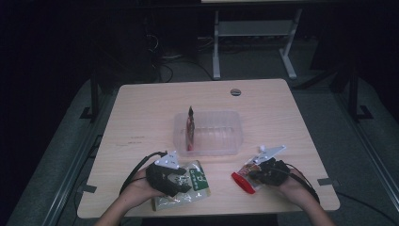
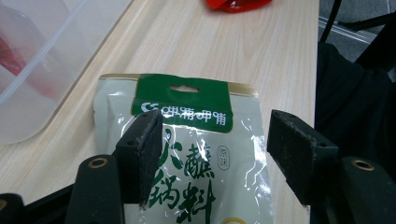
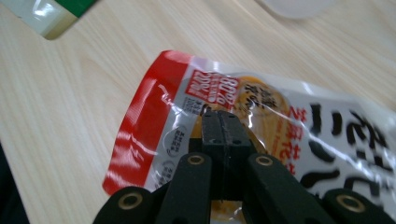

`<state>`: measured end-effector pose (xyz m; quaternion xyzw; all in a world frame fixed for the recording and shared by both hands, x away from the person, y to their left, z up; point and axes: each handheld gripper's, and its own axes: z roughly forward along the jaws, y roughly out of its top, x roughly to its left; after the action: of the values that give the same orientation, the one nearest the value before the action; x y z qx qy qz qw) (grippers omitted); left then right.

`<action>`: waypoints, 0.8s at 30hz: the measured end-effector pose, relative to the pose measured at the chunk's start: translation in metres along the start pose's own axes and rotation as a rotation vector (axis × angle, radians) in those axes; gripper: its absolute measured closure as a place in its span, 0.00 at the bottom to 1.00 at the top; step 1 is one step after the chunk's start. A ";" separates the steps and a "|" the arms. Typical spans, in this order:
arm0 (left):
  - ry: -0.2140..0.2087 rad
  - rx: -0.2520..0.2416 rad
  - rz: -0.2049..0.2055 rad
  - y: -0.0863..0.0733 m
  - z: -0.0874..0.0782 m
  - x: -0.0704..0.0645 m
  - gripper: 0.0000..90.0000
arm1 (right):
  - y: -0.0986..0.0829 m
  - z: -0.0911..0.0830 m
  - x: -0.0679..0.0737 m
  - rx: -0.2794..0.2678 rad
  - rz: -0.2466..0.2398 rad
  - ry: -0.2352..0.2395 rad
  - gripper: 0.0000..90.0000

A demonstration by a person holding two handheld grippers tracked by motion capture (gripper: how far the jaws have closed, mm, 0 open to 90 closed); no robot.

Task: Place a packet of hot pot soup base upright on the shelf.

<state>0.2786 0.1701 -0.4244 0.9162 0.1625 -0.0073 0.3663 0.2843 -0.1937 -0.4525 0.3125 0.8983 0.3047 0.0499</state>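
Two snack packets lay near the front edge of a pale wooden worktop [image 1: 141, 108], one under each handheld gripper. Behind them, at the middle of the worktop, stood a clear plastic tub [image 1: 221, 129] with a red packet [image 1: 190, 128] propped upright against its left end. The tub sat just beyond both grippers, while bare wood stretched to its left, to its right and toward the far edge, where a small round cable port [image 1: 235, 92] was set. The left gripper [image 2: 212, 156] hovered over a cream packet with a green header [image 2: 187, 154], its fingers [image 2: 140, 154] spread apart either side of the printed green characters and closed on nothing. That packet lay flat, its lower end close to the front edge. The right gripper [image 3: 223, 128] had its fingers pressed together on a glossy red, white and orange packet [image 3: 154, 126], pinching its crinkled film. This packet lay near the front right of the worktop, well apart from the cream one.
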 end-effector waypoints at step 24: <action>-0.035 -0.016 0.055 0.044 0.038 -0.012 0.40 | 0.006 -0.029 -0.005 -0.188 0.069 0.011 0.74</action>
<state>0.2841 0.1116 -0.4211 0.9171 0.1308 -0.0121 0.3764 0.2827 -0.2080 -0.4258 0.3355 0.8547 0.3909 0.0637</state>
